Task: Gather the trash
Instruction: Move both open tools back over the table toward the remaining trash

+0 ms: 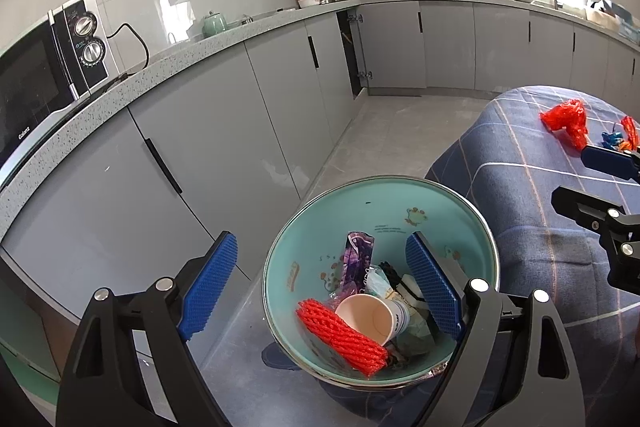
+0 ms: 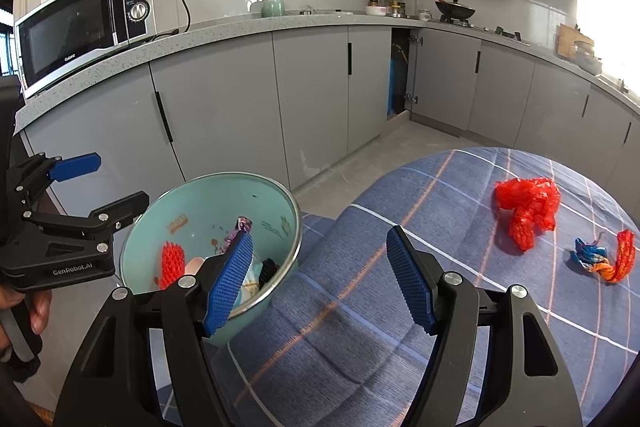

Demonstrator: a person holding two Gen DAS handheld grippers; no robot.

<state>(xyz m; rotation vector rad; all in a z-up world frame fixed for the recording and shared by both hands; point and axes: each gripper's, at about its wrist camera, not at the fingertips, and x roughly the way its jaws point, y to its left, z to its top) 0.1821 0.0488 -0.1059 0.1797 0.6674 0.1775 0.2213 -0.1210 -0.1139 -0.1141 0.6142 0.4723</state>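
Round table (image 2: 460,291) draped in blue plaid cloth (image 2: 360,347), crossed by white and orange lines. On it, toward the far right: crumpled red plastic bag (image 2: 526,207), well apart from the near edge. Just beside that, a smaller twisted wrapper (image 2: 592,259) in blue and orange, with a red strip (image 2: 625,253) against it, possibly netting. Beside the table, on grey tiled floor (image 2: 344,175), a teal bin (image 2: 208,203).

Glossy enamel bin (image 1: 320,223); crinkly plastic bag (image 2: 526,205); checked cloth (image 2: 400,195).
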